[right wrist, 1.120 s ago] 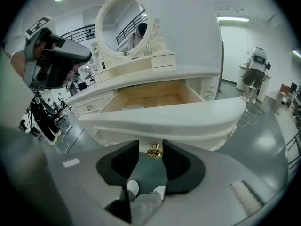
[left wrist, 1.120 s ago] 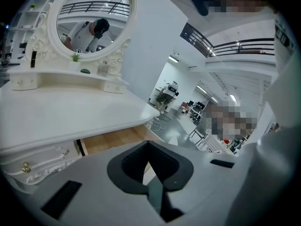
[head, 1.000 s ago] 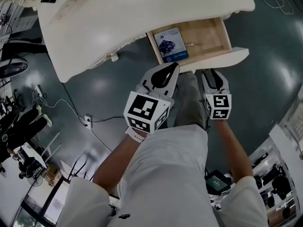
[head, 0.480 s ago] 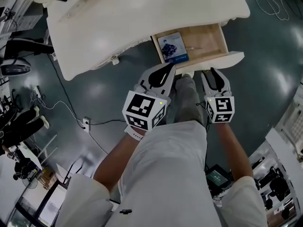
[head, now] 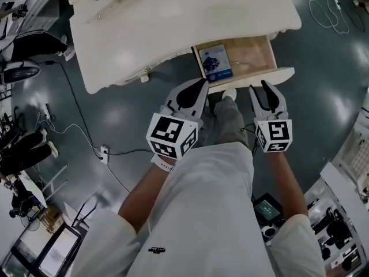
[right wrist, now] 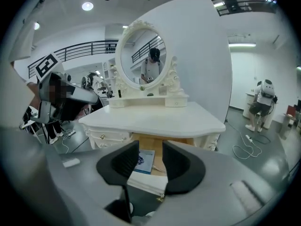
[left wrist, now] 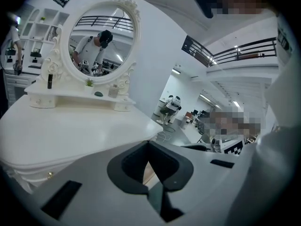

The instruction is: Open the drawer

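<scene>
— While both tongs hang over the floor (head: 144, 108), where's the drawer (head: 248, 51)?
— Pulled well out from under the table (head: 173, 22), at its right end; bare wood inside, white front toward the person.
— Anything in it?
— One blue booklet (head: 216, 62), flat at the left end; it bears a picture and some pale print, too small to read.
— And the left tongs (head: 202, 84)?
— Nothing in them; the tips meet, with only a sliver of gap behind the pads, through which wood shows; they point toward the drawer's left corner, short of it.
— The right tongs (head: 259, 86)?
— Parted a little, nothing between them; the booklet and the drawer's front show through the gap in the right gripper view; they sit near that front, not touching it.
— Any writing on the cubes?
— None; the left cube (head: 171, 137) and the right cube (head: 274, 134) carry black-and-white square markers only, no letters.
— What else stands on the table?
— An oval mirror (right wrist: 143, 55) in a carved white frame at the back, with a person reflected in it; the bits on its shelf are too small to name.
— And the floor?
— Dark and glossy; lamps glare off it in pale patches.
</scene>
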